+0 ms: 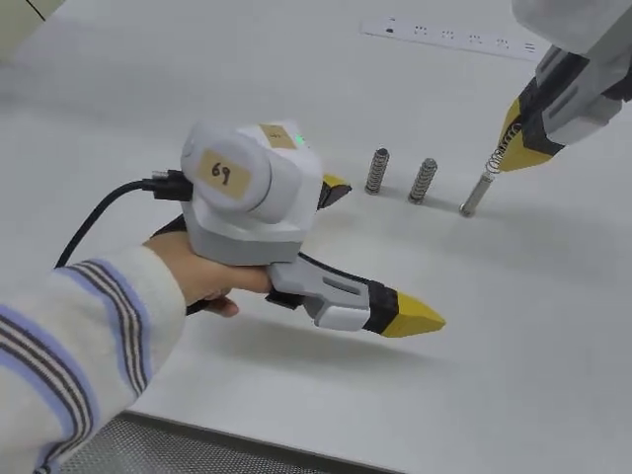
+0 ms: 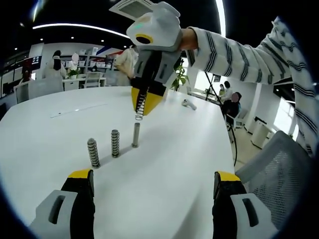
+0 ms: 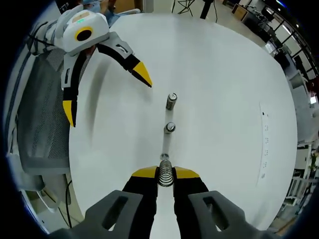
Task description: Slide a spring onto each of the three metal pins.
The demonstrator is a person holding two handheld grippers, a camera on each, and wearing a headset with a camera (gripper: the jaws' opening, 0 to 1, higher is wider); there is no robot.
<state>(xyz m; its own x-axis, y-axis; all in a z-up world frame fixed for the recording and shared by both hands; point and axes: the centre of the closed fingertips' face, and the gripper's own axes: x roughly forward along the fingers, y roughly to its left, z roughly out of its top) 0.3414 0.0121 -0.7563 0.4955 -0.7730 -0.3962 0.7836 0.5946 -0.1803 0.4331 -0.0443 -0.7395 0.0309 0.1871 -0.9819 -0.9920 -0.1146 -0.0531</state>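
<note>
Nearest: left gripper (image 1: pixel 373 252), held low over the white table (image 1: pixel 513 395), fingers spread wide, nothing between them, apparently idle. Just past its upper fingertip, standing upright side by side: first sprung pin (image 1: pixel 377 170) and second sprung pin (image 1: pixel 423 181), each with coils seated down to the base. Next along the same row, farther from those fingers: third pin (image 1: pixel 475 196), upright and bare. Right above its top: last spring (image 1: pixel 501 150), upper coils clamped between the closed fingers of the right gripper (image 1: pixel 521 146), lower end hanging below the yellow tips and tilted roughly along the pin. Touching the pin top or just clear of it: cannot tell. Same grip seen in the right gripper view, spring centred between the fingertips, pins in line beyond. Farthest: power strip (image 1: pixel 449 36) at the table's back edge. Progress, as judged: two of three done. Left to do: lower last spring over third pin, release, withdraw. Possible snag: spring's tilt catching on the pin top.
</note>
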